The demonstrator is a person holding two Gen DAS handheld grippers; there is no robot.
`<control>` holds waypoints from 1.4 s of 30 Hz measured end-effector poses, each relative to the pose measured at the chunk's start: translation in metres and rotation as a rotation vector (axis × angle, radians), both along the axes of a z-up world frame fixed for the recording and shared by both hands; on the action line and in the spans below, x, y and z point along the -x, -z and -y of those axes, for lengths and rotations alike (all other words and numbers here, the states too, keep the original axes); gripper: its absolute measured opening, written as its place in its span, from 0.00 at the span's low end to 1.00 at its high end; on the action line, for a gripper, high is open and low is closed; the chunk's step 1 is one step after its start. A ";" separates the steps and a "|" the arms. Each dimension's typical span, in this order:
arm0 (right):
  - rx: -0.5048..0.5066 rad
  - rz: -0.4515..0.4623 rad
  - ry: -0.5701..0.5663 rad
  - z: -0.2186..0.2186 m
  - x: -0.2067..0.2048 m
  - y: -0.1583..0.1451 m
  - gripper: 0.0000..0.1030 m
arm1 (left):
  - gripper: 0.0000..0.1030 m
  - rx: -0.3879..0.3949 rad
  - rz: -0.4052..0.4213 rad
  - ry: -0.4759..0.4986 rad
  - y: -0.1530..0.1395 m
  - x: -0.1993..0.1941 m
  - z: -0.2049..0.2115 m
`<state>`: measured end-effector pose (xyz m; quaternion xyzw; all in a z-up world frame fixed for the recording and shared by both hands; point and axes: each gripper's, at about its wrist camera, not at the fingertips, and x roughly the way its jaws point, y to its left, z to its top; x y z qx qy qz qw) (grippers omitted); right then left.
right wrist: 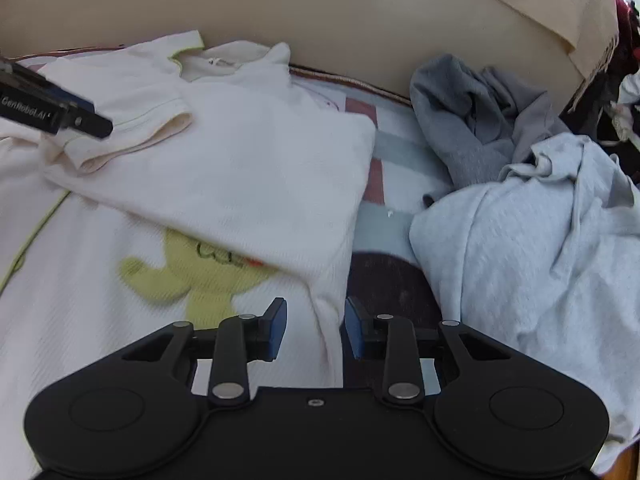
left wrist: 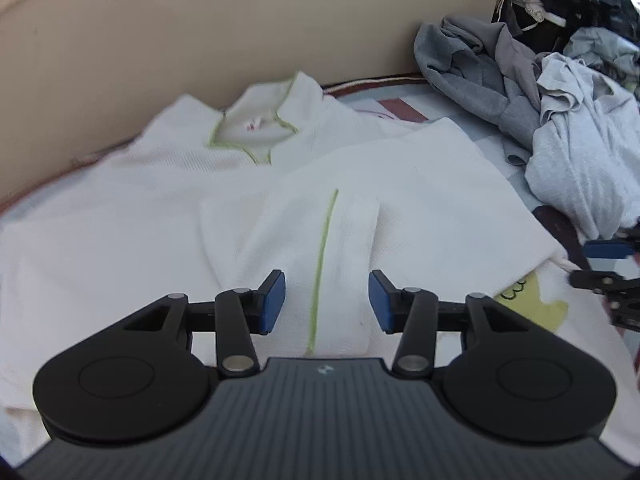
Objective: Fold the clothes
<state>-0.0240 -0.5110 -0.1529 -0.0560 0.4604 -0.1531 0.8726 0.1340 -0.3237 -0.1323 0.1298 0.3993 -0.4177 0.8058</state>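
Left wrist view: the left gripper (left wrist: 327,300) is held released over the white polo shirt (left wrist: 168,208), spread on the bed beside the headboard (left wrist: 200,32); one side is already folded inward.

Right wrist view: the right gripper (right wrist: 314,330) is released, straddling the shirt's right edge without pinching; clamping appears required next; "GenRobot.AI" is legible on the other gripper.

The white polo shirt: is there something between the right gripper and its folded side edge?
Nothing visible. The right gripper is open with the side edge of the white polo shirt directly between its fingers. The light grey garment lies apart to the right, on the patterned bedsheet.
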 end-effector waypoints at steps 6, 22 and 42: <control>0.044 0.027 0.016 0.009 -0.012 0.017 0.27 | 0.44 -0.027 0.069 0.060 0.004 0.022 -0.013; 0.020 0.108 0.053 0.031 -0.002 0.035 0.18 | 0.16 -0.050 0.051 0.017 0.008 0.007 -0.003; -0.100 0.128 0.120 0.046 -0.005 0.032 0.24 | 0.23 0.024 -0.056 -0.491 0.006 0.006 -0.163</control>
